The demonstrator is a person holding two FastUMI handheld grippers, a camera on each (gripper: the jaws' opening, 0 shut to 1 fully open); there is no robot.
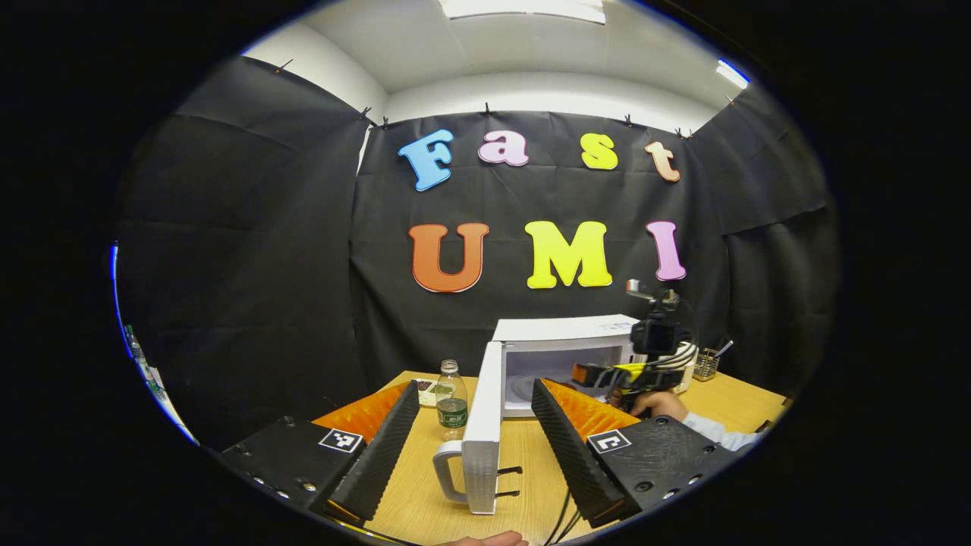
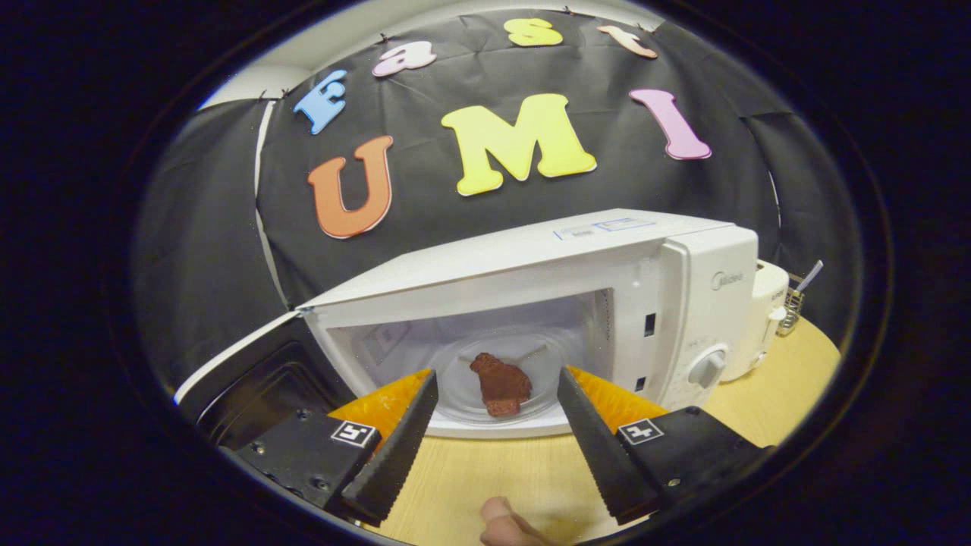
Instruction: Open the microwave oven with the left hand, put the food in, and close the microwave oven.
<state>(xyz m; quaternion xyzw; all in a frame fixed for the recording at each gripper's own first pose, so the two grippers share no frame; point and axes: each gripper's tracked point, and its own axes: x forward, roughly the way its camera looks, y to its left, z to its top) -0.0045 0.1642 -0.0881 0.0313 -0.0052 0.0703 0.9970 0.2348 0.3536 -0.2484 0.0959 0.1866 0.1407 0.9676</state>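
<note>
Straight ahead of the left gripper (image 1: pixel 474 444), between its open, empty jaws, stands the microwave door (image 1: pixel 483 432) edge-on, handle (image 1: pixel 446 474) nearest. Food (image 2: pixel 501 384) lies inside the microwave (image 2: pixel 546 303); the right gripper (image 2: pixel 493 440), open and empty, faces it.

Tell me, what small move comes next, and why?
Probably the left tool closes on the white microwave door to swing it shut: the reddish-brown piece of food already lies on the glass plate inside, and the right tool is open, holding nothing.
</note>
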